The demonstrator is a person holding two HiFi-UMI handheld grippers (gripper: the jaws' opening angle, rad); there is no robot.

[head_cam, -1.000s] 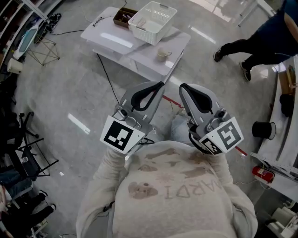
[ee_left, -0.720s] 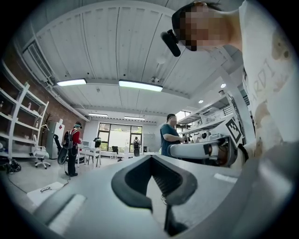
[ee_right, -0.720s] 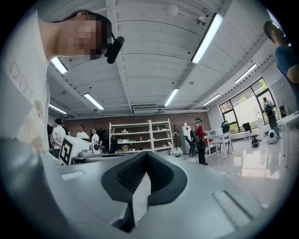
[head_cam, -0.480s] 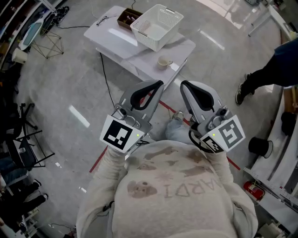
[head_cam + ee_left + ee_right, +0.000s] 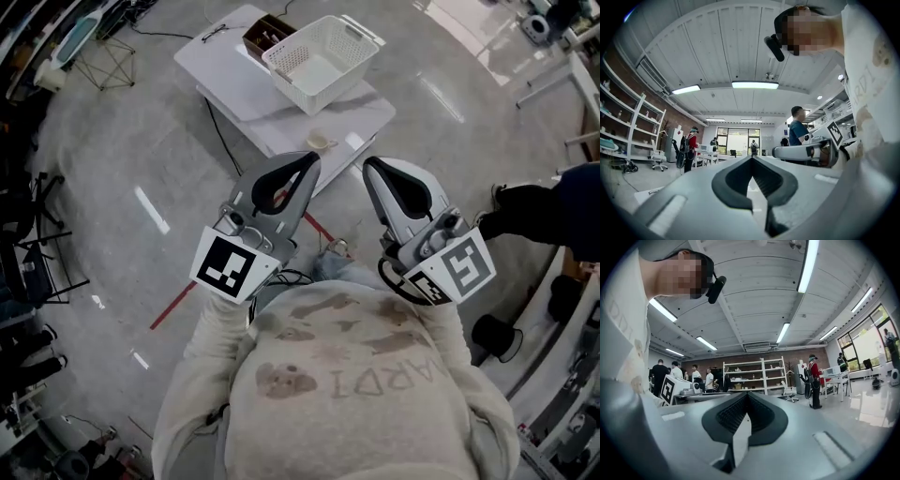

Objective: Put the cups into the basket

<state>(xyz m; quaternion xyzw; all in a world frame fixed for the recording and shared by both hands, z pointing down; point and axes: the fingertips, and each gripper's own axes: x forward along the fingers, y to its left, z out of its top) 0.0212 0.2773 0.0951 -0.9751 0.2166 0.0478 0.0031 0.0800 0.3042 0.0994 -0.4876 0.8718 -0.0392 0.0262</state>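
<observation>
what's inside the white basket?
White perforated plastic basket: bare bottom, no cups visible; its near wall hides a strip. Small cream cup sits outside, on the white table.

The table (image 5: 225, 80) stands in front of you. The basket (image 5: 323, 61) sits on its far part, with a box (image 5: 265, 33) touching it on the left. The cup (image 5: 317, 142) sits near the table's close edge, between the basket and your left gripper (image 5: 309, 161). Your right gripper (image 5: 371, 169) is just beside the left one.

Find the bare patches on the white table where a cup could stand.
Bare: the table left of the basket, and the strip between basket and cup. Crowded: the far edge, where the brown box sits beside the basket.
</observation>
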